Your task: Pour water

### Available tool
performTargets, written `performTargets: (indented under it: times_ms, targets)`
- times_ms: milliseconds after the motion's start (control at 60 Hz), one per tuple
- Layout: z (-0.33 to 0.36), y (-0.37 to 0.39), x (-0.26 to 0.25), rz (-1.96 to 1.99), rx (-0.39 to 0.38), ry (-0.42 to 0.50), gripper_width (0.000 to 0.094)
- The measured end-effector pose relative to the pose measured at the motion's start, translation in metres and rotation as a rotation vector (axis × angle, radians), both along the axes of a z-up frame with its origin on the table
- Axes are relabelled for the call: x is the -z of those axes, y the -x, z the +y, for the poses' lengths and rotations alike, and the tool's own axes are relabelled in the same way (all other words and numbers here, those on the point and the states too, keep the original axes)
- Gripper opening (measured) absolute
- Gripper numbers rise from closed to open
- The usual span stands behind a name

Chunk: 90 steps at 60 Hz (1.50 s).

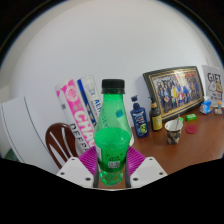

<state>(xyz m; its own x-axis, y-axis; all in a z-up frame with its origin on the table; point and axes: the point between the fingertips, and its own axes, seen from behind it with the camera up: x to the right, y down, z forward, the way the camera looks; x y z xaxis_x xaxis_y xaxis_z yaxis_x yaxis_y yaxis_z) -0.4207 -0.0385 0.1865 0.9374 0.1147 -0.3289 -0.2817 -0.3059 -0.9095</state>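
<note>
Claw (111,172) clamped on a green translucent plastic bottle with black cap (112,135); both magenta pads (90,160) press its lower body. Bottle upright, between the fingers, near centre. Far right on the brown wooden surface (195,140): dark blue bottle with white cap (140,116), framed group photo (174,90), small green cup (191,127). Wooden chair (63,141) far left.

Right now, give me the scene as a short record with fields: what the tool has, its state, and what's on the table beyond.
held item: green bottle, black cap, upright
tool: shut on the bottle, fingers at its lower part
surface: brown table
beyond the bottle: small dark bottle with yellow label
against the wall: framed group photo
pouring: not yet begun, cap still on
</note>
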Motion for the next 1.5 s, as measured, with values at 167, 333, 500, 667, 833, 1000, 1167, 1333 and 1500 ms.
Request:
performTargets:
  times_ms: [167,333,500,667,833,1000,1167,1333,1500]
  targets:
    - [0.061,-0.053,-0.037,0.330,0.056,0.018,0.0359]
    - [0.122,-0.082,-0.037,0.817,0.092,0.130,0.0357]
    - [0.161,-0.093,-0.023,1.252,0.096,0.251,0.0355]
    - [0.179,-0.101,-0.008,1.521,0.104,0.315,0.0357]
    - [0.186,-0.104,0.005,1.674,0.123,0.362,0.0357]
    - [0.188,-0.110,0.007,1.616,0.116,0.364,0.0359]
    - [0.187,-0.126,-0.009,1.319,0.082,0.306,0.0356]
    - [0.190,-0.173,-0.053,0.814,0.044,0.103,0.0358]
    - [0.192,-0.246,-0.088,0.427,0.061,-0.067,0.0358]
